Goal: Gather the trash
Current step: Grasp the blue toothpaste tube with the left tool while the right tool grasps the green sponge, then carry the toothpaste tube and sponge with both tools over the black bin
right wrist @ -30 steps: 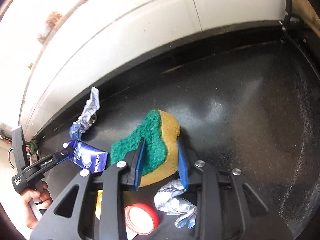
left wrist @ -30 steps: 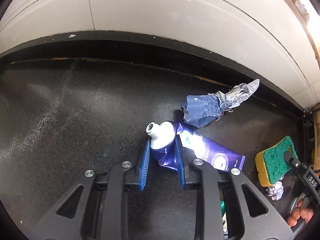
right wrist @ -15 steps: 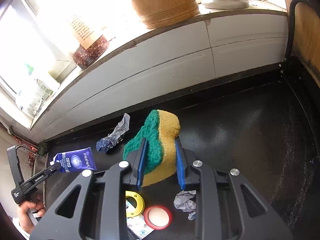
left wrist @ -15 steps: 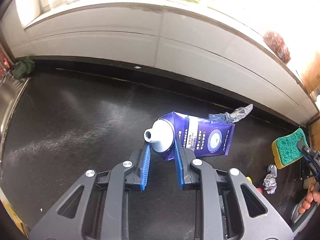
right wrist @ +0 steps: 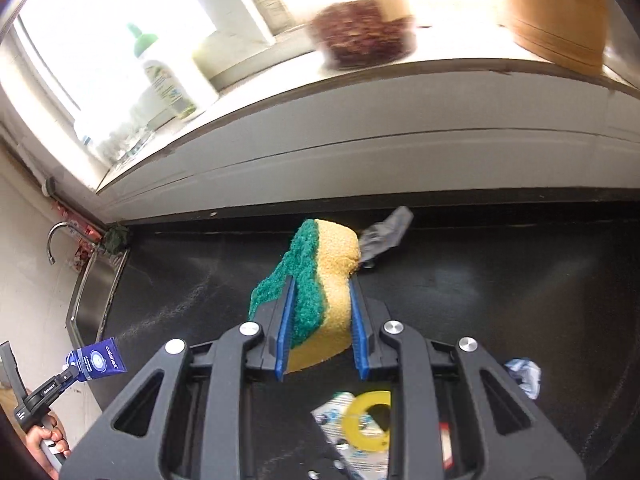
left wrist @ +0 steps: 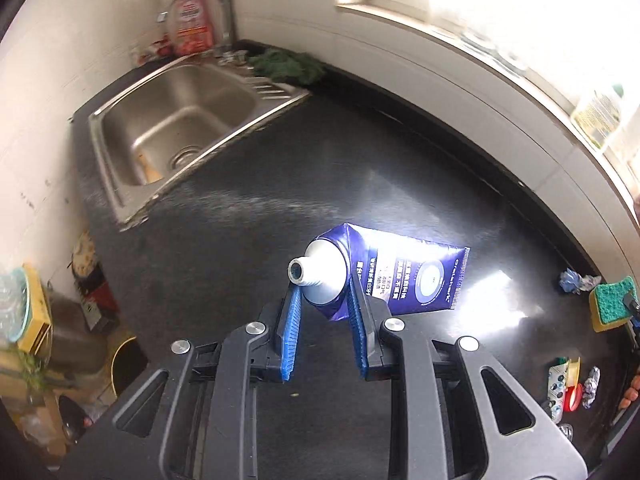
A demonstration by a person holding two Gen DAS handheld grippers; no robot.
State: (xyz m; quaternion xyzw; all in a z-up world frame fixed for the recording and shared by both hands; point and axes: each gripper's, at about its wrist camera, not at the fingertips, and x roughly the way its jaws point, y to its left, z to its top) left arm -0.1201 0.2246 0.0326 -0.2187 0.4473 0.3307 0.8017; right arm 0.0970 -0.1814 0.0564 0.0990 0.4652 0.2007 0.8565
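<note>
Claws (left wrist: pixel 325 308) (right wrist: pixel 320 312) hold one tube (left wrist: pixel 400 280), one sponge (right wrist: pixel 324 276).

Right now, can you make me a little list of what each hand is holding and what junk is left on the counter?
left gripper: fingers shut on the purple toothpaste tube, cap missing, lifted off the counter
right gripper: fingers shut on the green and yellow sponge, also lifted
counter: black, shiny
junk left: crumpled grey wrapper near the back wall; crumpled white paper; yellow ring on a blister pack
sink: steel, at the counter's far end
</note>
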